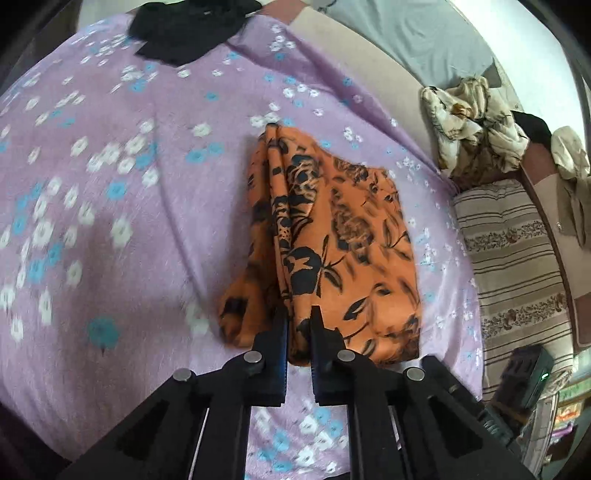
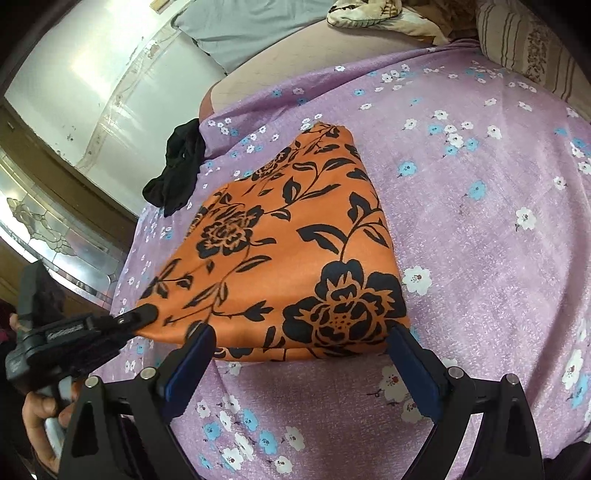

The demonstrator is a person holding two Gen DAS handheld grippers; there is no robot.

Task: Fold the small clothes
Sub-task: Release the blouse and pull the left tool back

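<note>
Looks about midway: orange floral garment (image 2: 291, 254) already folded over into a rough wedge, lying mid-bed on the purple floral sheet (image 2: 480, 221). Left gripper (image 1: 298, 325) clamped on its near left corner, right gripper (image 2: 301, 339) spread wide at the near edge, gripping nothing. Still to go: another fold or two, plus the black garment (image 2: 177, 166) bunched at the far left edge.

I count one orange cloth (image 2: 280, 251), one black garment (image 1: 192, 29) far off, one cream pile (image 1: 476, 125), one striped cushion (image 1: 513, 266), two grippers.
</note>
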